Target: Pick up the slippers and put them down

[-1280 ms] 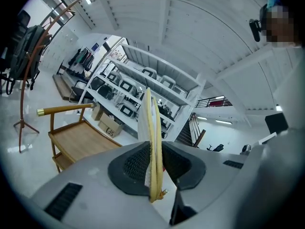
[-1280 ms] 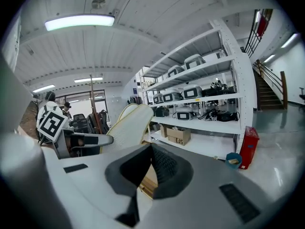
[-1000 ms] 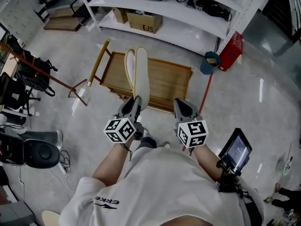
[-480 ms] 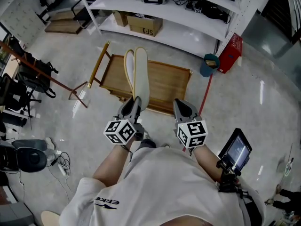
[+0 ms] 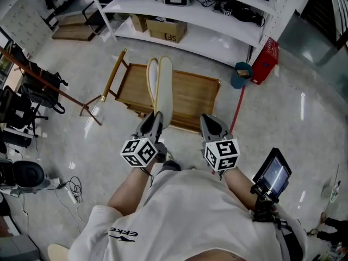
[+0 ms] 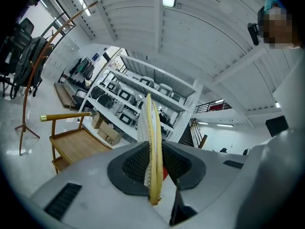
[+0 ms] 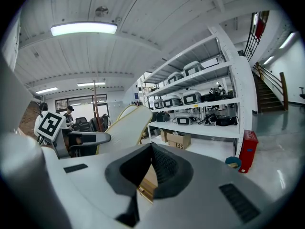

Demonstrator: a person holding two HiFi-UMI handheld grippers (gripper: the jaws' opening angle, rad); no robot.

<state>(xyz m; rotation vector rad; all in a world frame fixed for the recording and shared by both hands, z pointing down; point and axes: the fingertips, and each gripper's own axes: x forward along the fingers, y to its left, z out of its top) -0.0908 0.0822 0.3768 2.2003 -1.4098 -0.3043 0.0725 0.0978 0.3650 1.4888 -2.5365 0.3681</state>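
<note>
Clamping the two slippers (image 5: pixel 164 86) upright on edge in the left gripper (image 5: pixel 156 117), above the wooden cart (image 5: pixel 196 94); right gripper (image 5: pixel 209 123) apart, empty; far right, blue bucket (image 5: pixel 239 80) holding something brown.

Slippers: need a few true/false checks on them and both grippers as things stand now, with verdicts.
1. The left gripper is clamped on the slippers. True.
2. The right gripper holds one slipper. False: its jaws stand apart with nothing between them.
3. The slippers lie flat on the wooden rack. False: they are held on edge, pressed together, up off the rack.
4. A red box stands on the floor by the white shelving. True.
</note>
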